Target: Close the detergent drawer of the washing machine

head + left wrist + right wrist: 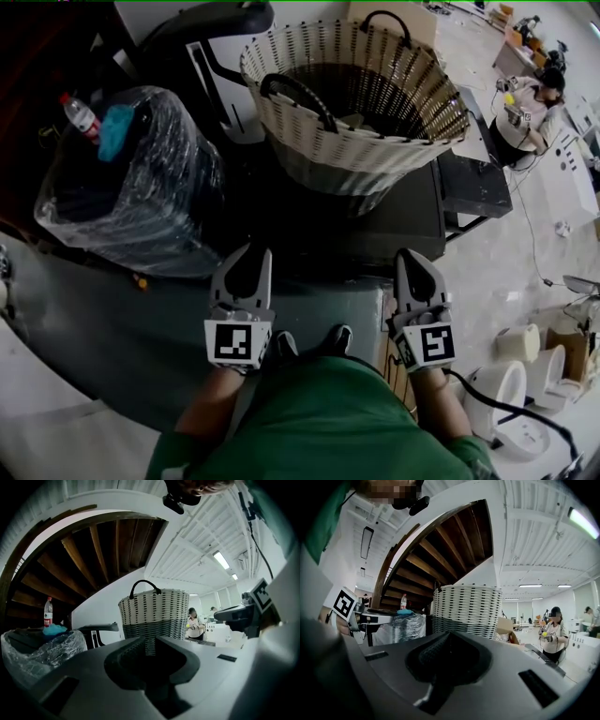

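L to R: plastic-wrapped bin point(141, 187) w/ a bottle point(80, 114) on top. Left hand-held gripper point(251, 251) has its jaws pressed together, nothing between them. A woven basket point(356, 94) stands on a dark worktop point(412, 220). Right hand-held gripper point(411, 255) has its jaws likewise together, empty. Both are held just ahead of the person's green shirt point(319, 422). The detergent drawer can't be made out in any view.
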